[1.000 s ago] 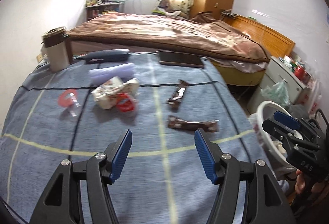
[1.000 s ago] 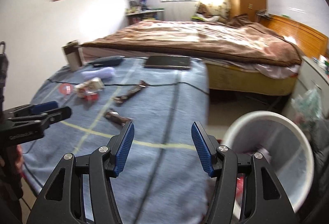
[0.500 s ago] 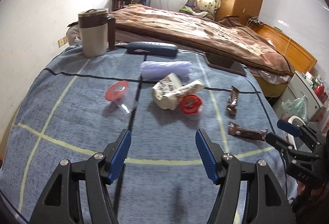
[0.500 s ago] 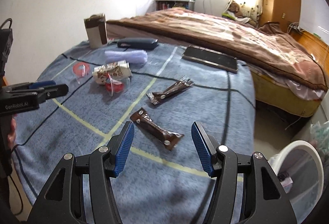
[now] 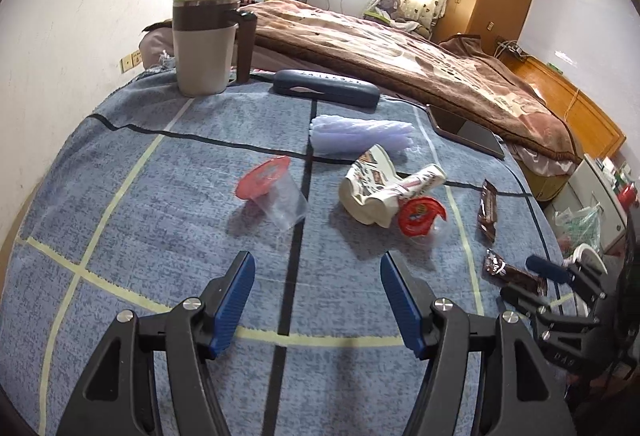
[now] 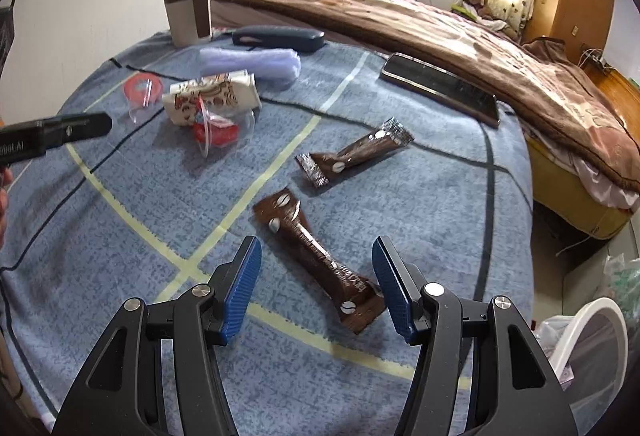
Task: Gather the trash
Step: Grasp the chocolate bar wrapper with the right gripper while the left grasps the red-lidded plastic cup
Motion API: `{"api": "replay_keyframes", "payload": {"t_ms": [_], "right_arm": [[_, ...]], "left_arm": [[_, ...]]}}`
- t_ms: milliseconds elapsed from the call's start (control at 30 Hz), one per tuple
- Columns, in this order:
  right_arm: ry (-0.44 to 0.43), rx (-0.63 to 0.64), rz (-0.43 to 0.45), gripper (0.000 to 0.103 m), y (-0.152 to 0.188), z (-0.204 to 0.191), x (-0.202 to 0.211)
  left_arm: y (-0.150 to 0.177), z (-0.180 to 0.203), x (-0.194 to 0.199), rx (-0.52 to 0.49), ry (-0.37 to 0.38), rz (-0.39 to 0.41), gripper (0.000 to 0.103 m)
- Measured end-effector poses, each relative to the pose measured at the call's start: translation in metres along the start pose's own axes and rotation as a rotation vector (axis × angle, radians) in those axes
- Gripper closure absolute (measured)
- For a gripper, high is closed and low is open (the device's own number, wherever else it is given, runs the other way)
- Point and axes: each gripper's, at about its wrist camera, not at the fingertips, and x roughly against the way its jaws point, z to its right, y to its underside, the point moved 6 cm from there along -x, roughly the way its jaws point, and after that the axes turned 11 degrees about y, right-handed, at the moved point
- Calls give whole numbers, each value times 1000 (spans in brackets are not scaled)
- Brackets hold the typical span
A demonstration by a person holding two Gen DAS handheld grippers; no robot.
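Note:
Trash lies on a blue checked cloth. My right gripper [image 6: 316, 280] is open, its jaws either side of the near brown wrapper [image 6: 316, 256]. A second brown wrapper [image 6: 356, 151] lies beyond it. My left gripper [image 5: 316, 300] is open and empty above the cloth, short of a clear cup with a red lid [image 5: 276, 191], a crushed paper cup [image 5: 376, 191] and a second red-lidded cup [image 5: 420, 215]. Both wrappers show at the right in the left wrist view [image 5: 488, 207]. A white bin [image 6: 592, 352] stands off the table's right edge.
A brown and beige jug [image 5: 204, 43], a dark glasses case [image 5: 324, 89], a folded lilac cloth [image 5: 360, 131] and a dark tablet [image 6: 440, 87] lie at the back of the table. A bed with a brown blanket [image 5: 400, 51] stands behind.
Both grippers have swung left and down toward the table. The right one has moved from the bin to over the near brown wrapper; the left one has closed in on the cups.

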Motion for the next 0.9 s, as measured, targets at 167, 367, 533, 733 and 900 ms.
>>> {"api": "replay_keyframes", "payload": {"t_ms": [167,367,533,733,900], "right_arm": [[-33,-14,-26,43,5,-7,3],[-9,-58,-35,61,3,-7,4],[8,-86,-38,84,1,-7,1],[1,-91,-35,85,0,-13,0],[-11,-107,-36,85,0,-14,0]], "left_arm": [[-4,-6,-6,3,-7,-6,35],[-14,-11,-16,23,-9,-3,35],[-22,-17,-26,31,-49,0,35],[-31,-31,-33,74,-74,17,35],[-32,-38,-39,99,-83,16,36]]}}
